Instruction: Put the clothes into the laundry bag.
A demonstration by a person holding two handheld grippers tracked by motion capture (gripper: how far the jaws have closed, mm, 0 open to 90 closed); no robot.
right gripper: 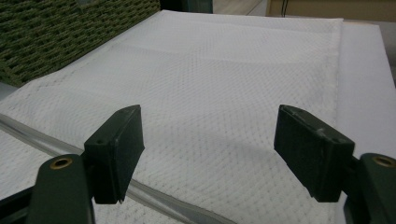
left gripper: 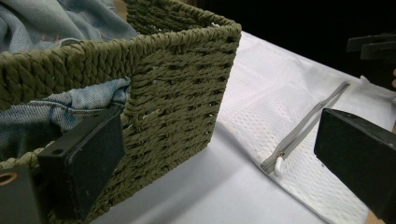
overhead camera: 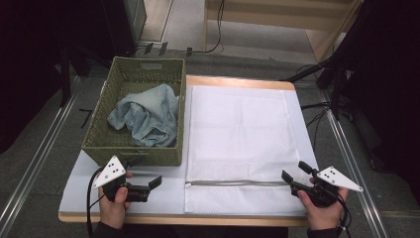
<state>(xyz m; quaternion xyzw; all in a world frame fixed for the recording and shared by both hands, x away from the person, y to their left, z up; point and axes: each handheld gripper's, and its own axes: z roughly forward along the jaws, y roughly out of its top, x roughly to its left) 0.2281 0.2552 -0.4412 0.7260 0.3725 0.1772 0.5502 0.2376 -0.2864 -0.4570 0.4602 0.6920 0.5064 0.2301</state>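
white-topped table (overhead camera: 79,188) with wicker basket (overhead camera: 133,148), white mesh bag (overhead camera: 237,129)

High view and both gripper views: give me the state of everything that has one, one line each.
Basket: upright, on the table's left, holding the cloth.
Cloth: crumpled, inside the basket.
Mesh bag: flat on the table, right of the basket.
Zipper: looks closed, pull at its left end.
Left gripper: open, empty, near the basket's front corner.
Right gripper: open, empty, at the bag's right edge.
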